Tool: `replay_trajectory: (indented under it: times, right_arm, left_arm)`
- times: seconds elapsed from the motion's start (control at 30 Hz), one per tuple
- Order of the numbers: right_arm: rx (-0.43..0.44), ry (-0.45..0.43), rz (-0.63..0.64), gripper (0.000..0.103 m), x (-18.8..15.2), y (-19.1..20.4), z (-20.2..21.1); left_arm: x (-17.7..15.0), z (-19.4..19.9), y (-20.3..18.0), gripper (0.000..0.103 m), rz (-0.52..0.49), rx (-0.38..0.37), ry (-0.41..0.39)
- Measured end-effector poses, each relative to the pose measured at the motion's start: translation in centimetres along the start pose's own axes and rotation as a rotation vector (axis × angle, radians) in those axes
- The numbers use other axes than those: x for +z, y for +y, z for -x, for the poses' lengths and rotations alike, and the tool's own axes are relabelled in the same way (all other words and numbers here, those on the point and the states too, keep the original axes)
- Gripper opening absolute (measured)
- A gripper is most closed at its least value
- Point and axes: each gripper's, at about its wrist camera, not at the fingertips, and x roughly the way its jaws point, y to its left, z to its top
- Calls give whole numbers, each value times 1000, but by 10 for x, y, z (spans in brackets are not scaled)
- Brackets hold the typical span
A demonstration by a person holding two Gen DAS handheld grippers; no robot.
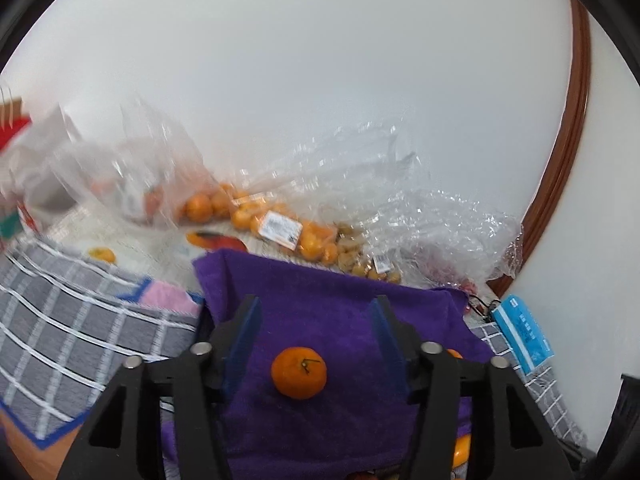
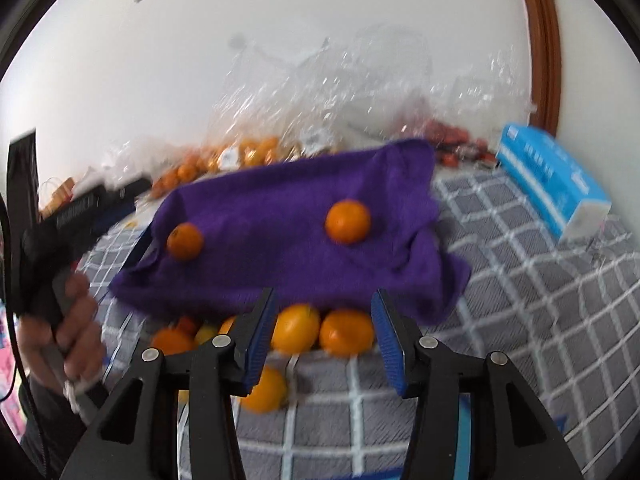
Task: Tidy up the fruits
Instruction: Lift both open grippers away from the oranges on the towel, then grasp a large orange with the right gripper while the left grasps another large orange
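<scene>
Blue-padded fingers of the left gripper (image 1: pixel 316 322) sit nearest in its own view, jaws apart, nothing clamped. One mandarin (image 1: pixel 299 372) with a short stem lies between them on the purple towel (image 1: pixel 320 308), clear of both pads.

Right gripper (image 2: pixel 325 312) also open and empty, pads ribbed blue on black plastic arms. It hangs over the near edge of the towel, above a cluster of oranges (image 2: pixel 320 332) lying on the grey checked cloth (image 2: pixel 540 312); one more orange (image 2: pixel 264 390) sits nearer, partly behind the left finger.

Right view shows two mandarins on top of the towel: the left one (image 2: pixel 185 241) near the left edge, the right one (image 2: pixel 347 221) mid-towel, well apart. Towel is fuzzy, rumpled, corner drooping at right.

Free room: bare checked cloth right of the towel, up to the blue tissue box (image 2: pixel 552 184); its print is too blurred to read.

Back edge along the white wall (image 1: pixel 320 80) is crowded: clear crinkled plastic bags (image 1: pixel 400 184) with small oranges (image 1: pixel 200 206) inside, white price stickers (image 1: pixel 280 229) unreadable. Brown wood trim (image 1: pixel 576 140) at right.

A hand (image 2: pixel 76 328) grips the left gripper's black handle at the left of the right view.
</scene>
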Motion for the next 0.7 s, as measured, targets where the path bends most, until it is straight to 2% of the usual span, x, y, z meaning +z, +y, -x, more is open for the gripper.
replay_trajectory:
  times: [0.07,0.13,0.23,0.43,0.5,0.57,0.7]
  right_arm:
    - [16,23,15,48,-9,5,-1]
    - [31,43,30,48,-19,11,-3]
    - [56,73,54,48,-30,22,-9]
    - [6,132,93,46,-41,32,-27]
    - [10,119,89,43,-41,30,-26]
    - [15,111,98,36,-43,30,-24]
    - [-3,84,112,36,-42,32,-19]
  left_arm:
    - [-1,11,-4,62,-24,11,14]
    - [-5,18,-7,62,-54,-8,54]
    - [-15,28,-9,62,-119,5,126]
    - [-43,48,3,62,-149,16,183]
    - [-56,47,7,62,-152,32,219]
    - [-67,44,10,62,-166,50,259]
    - [-86,39,11,61,-201,102,301]
